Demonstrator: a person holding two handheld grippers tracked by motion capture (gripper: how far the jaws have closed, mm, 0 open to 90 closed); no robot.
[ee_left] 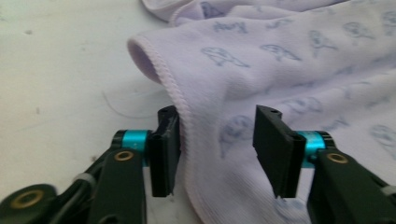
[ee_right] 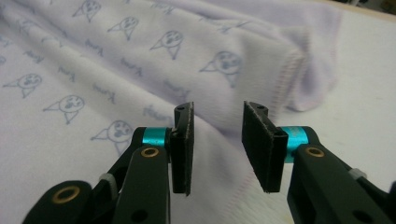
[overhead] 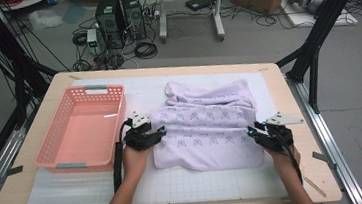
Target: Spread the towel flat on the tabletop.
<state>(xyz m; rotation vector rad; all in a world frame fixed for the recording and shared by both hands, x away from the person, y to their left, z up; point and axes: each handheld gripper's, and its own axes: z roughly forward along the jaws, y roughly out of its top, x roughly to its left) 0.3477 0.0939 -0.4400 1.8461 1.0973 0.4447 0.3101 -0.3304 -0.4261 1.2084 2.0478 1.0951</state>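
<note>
A pale lilac towel (overhead: 206, 127) printed with small blue figures lies partly folded on the white gridded mat. My left gripper (overhead: 158, 133) sits at the towel's left edge. In the left gripper view its jaws stand open around the stitched hem of the towel (ee_left: 243, 93), left gripper (ee_left: 217, 149) straddling the edge. My right gripper (overhead: 251, 129) rests at the towel's right front corner. In the right gripper view the right gripper (ee_right: 217, 144) is open over the towel (ee_right: 116, 70), its hemmed edge between the jaws.
A pink plastic basket (overhead: 47, 145) stands empty on the table's left side, close to my left hand. Bare white mat (overhead: 177, 187) lies in front of the towel. Beyond the table are computer cases, cables and a cardboard box on the floor.
</note>
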